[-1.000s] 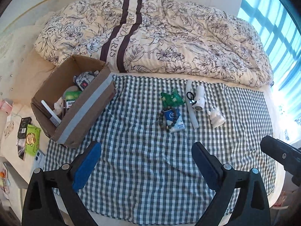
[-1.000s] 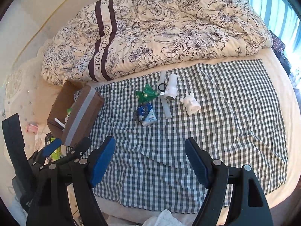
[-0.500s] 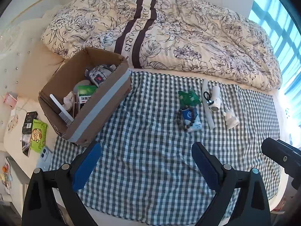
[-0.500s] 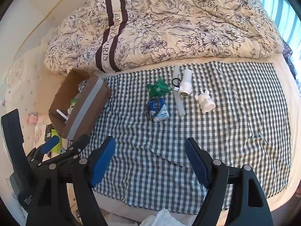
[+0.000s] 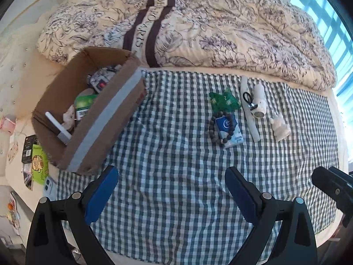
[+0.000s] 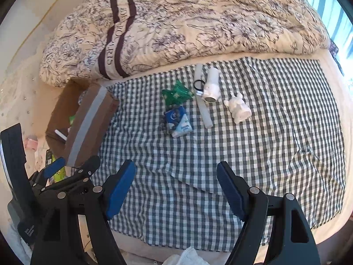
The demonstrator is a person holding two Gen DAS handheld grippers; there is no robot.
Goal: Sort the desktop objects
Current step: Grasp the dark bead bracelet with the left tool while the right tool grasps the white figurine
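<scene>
Black gripper frames, silver screws, blue ridged fingers (image 5: 100, 193).

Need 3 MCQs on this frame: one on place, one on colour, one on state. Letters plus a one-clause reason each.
1. Where does the brown cardboard box sit relative to the loose items on the blue-and-white checked cloth?
A. to their left
B. to their right
C. on top of them

2. What colour is the crinkled foil packet beside the small blue tissue pack?
A. red
B. green
C. yellow

3. What state are the left tool and right tool in?
A. both shut on an item
B. one open, one shut
C. both open, holding nothing

Answers:
1 A: in both views the box lies left of the cluster.
2 B: the packet is plainly green.
3 C: each pair of blue pads stands wide apart above bare cloth.
</scene>
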